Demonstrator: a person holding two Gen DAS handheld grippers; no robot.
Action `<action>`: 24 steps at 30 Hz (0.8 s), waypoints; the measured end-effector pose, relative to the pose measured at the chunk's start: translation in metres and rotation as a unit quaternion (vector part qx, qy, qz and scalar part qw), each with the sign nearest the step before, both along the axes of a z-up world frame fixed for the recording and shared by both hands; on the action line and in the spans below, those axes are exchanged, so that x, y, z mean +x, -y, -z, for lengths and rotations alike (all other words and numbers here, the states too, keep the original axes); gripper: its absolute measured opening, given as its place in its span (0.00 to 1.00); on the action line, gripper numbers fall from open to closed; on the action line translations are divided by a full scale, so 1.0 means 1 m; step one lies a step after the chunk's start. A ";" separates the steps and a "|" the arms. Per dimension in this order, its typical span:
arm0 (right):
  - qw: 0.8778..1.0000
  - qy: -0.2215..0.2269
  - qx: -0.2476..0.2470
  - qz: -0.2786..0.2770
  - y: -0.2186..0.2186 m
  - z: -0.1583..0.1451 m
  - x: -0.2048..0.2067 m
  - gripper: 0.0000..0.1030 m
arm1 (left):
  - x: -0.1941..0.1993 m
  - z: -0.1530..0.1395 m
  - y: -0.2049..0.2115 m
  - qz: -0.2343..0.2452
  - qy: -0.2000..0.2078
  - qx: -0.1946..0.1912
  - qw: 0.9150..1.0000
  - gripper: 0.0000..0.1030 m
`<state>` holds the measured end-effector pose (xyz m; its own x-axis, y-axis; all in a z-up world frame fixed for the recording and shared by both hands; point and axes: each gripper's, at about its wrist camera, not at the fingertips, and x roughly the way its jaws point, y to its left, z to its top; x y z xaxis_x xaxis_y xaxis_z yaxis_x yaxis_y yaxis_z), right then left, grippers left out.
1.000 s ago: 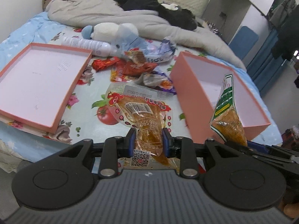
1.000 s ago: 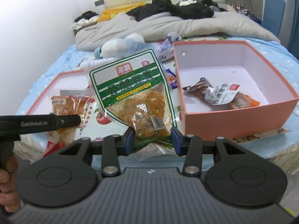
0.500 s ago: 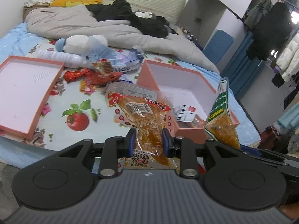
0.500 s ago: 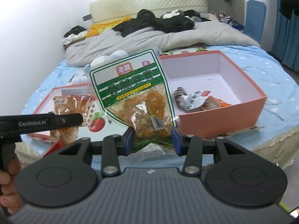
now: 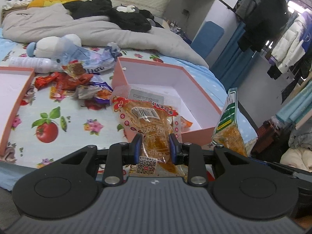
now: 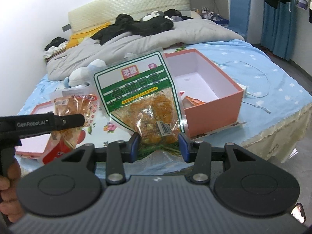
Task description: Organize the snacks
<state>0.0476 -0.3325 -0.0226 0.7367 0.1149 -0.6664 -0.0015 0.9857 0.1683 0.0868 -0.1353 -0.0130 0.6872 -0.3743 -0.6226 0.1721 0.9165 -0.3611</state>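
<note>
My left gripper (image 5: 155, 148) is shut on a clear red-printed snack packet (image 5: 150, 122) with orange contents, held in front of the open pink box (image 5: 197, 91). My right gripper (image 6: 159, 146) is shut on a green-and-white snack bag (image 6: 142, 101), held upright before the same pink box (image 6: 214, 109). The green bag also shows at the right of the left wrist view (image 5: 229, 128). The red-printed packet and the left gripper's body (image 6: 39, 123) show at the left of the right wrist view. A few packets (image 6: 192, 101) lie inside the box.
A pile of loose snack wrappers (image 5: 78, 81) lies on the floral sheet left of the box. A pink lid (image 5: 11, 97) lies at the far left. A plush toy (image 5: 52, 44), a white bottle (image 5: 31, 63) and grey bedding (image 5: 97, 29) lie behind. A white cable (image 6: 257, 95) lies right of the box.
Both grippers have swung to the right while holding their packets; the pink box now sits more central in the left wrist view and its inside shows. Both grips are unchanged.
</note>
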 end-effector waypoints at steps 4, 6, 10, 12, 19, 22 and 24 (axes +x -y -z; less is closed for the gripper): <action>1.000 -0.006 0.000 0.006 0.007 0.002 0.011 0.44 | 0.018 0.003 0.006 0.004 -0.006 -0.005 1.000 0.32; 1.000 -0.012 0.001 0.008 0.010 0.004 0.021 0.44 | 0.029 0.005 0.009 0.004 -0.010 -0.005 1.000 0.32; 1.000 -0.025 0.005 0.013 0.016 0.010 0.046 0.44 | 0.060 0.008 0.016 0.005 -0.017 -0.003 1.000 0.32; 1.000 -0.026 0.006 0.014 0.020 0.011 0.062 0.44 | 0.078 0.010 0.019 0.008 -0.020 -0.004 1.000 0.32; 1.000 -0.023 -0.017 0.008 0.028 0.025 0.114 0.45 | 0.147 0.027 0.037 0.017 -0.033 0.011 0.999 0.32; 0.999 -0.029 -0.021 0.008 0.033 0.033 0.136 0.45 | 0.174 0.037 0.043 0.021 -0.041 0.012 0.999 0.33; 0.999 -0.034 -0.018 0.009 0.037 0.037 0.150 0.45 | 0.192 0.044 0.048 0.025 -0.047 0.014 0.998 0.33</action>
